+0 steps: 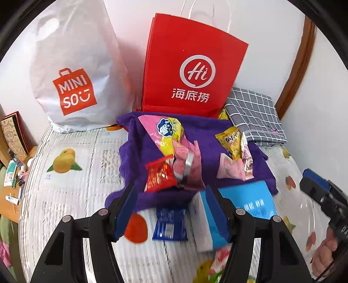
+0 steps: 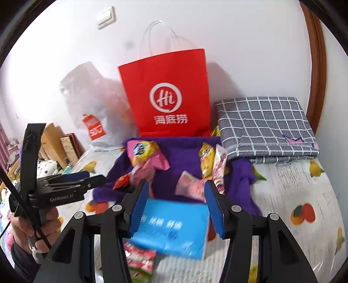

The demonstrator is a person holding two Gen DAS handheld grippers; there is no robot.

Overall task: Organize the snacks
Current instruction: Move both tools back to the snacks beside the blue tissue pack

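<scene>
i see bright, even light, soft shadows on the wall (image 2: pixel 250 54), heavy fisheye bending with dark corners, and motion blur low in both views.

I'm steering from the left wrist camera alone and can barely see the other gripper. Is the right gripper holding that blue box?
Observer: It doesn't look like it. The right wrist view shows the right gripper open. The blue box lies on the bedspread between its fingers, and the pads seem clear of it, though the picture is blurred.
Operator: Anything on the wall that I can't see?
Observer: A white light switch, up and to the left of the red paper bag.
Operator: How does my own gripper look from over there?
Observer: The left gripper shows side-on at the left edge, with a hand wrapped around its handle.
</scene>
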